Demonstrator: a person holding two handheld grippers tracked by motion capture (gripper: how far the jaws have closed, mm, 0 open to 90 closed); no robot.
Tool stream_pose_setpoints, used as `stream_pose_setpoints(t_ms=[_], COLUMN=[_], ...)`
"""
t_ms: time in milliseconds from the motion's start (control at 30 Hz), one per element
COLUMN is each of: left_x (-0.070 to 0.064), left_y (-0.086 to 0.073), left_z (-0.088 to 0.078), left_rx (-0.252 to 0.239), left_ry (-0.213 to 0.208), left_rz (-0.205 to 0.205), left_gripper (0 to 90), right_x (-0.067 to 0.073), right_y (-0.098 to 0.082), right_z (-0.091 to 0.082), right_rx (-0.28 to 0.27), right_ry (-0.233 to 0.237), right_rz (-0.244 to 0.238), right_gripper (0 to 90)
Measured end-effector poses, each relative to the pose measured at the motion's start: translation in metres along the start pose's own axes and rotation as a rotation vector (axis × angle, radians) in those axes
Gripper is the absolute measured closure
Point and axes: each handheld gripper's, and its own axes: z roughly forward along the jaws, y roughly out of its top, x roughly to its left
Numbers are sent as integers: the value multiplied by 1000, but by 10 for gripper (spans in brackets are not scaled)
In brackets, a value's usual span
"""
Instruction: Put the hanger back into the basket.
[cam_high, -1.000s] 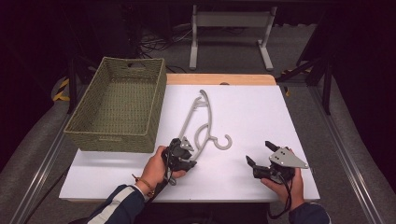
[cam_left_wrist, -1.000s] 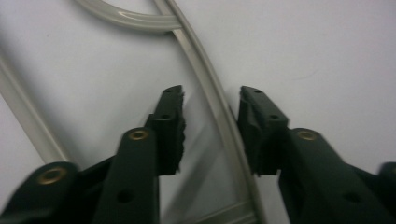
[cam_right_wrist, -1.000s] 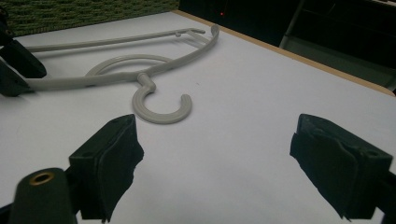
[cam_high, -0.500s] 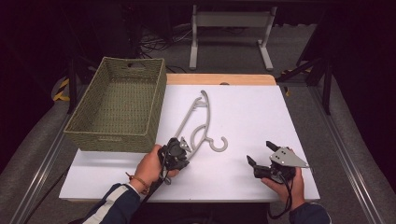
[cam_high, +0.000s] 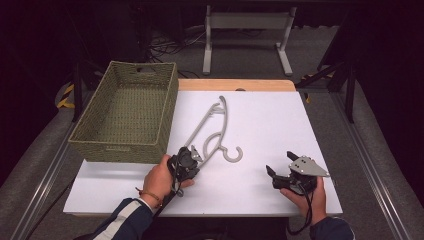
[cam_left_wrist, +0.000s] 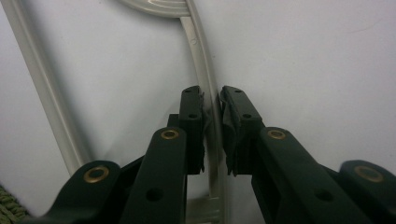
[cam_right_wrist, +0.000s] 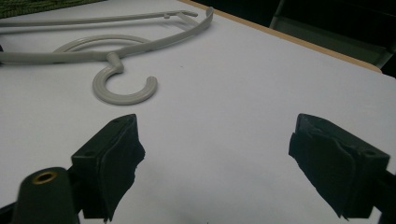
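Landmark: grey plastic hanger (cam_high: 212, 132), flat on the white bench (cam_high: 280, 130), lying aslant from mid-bench down toward the near edge, hook (cam_high: 234, 154) at its near end.
Left tongs (cam_high: 186, 162): at the hanger's near-left end; jaws have just been closing and now pinch one thin bar of the hanger (cam_left_wrist: 211, 116) between the pads.
Right tongs (cam_high: 278, 172): well to the right of the hook, low over the bench, jaws wide apart, holding nothing (cam_right_wrist: 215, 163).
Basket (cam_high: 125, 117): woven green, left of the hanger; its right wall runs close beside the hanger's long arm, little room there.
Open room: bare white bench right of the hanger out to the right edge; clear strip between hook and right tongs.
Far edge: wooden strip (cam_high: 235, 85) beyond the hanger's far tip.
Near edge: both hands come in over it, below the hanger.
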Motion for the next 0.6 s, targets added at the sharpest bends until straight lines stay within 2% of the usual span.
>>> stream_pose_setpoints(t_ms=[100,200,233,300,367,433,467,500,600], left_x=[0,2,3,3,3,3,1,0,-1], left_y=[-1,-3,-3,-4,-4,-4,-4,-4,-4], left_z=[0,0,1,0,-1,-2,-5,-7,-12], left_rx=[-10,-34,-42,-46,-72,-78,-102,-111,-143], left_ry=[1,-11,20,28,26,36,68,77,80], left_rz=[1,-21,-14,8,3,1,7,6,11], left_gripper=[799,809,816,824,824,825,825,825,826], right_x=[1,1,0,-1,-3,-4,-5,-5,-5], right_y=[0,0,0,-1,-1,-1,-1,-1,-1], right_z=[1,0,0,0,-1,-1,-2,-2,-2], right_rx=[4,7,7,5,4,1,1,2,2], right_ry=[4,2,2,-3,-6,-12,-14,-18,-19], right_rz=[-4,-6,-5,-2,4,12,14,15,15], right_gripper=[156,156,156,156,156,156,156,156,156])
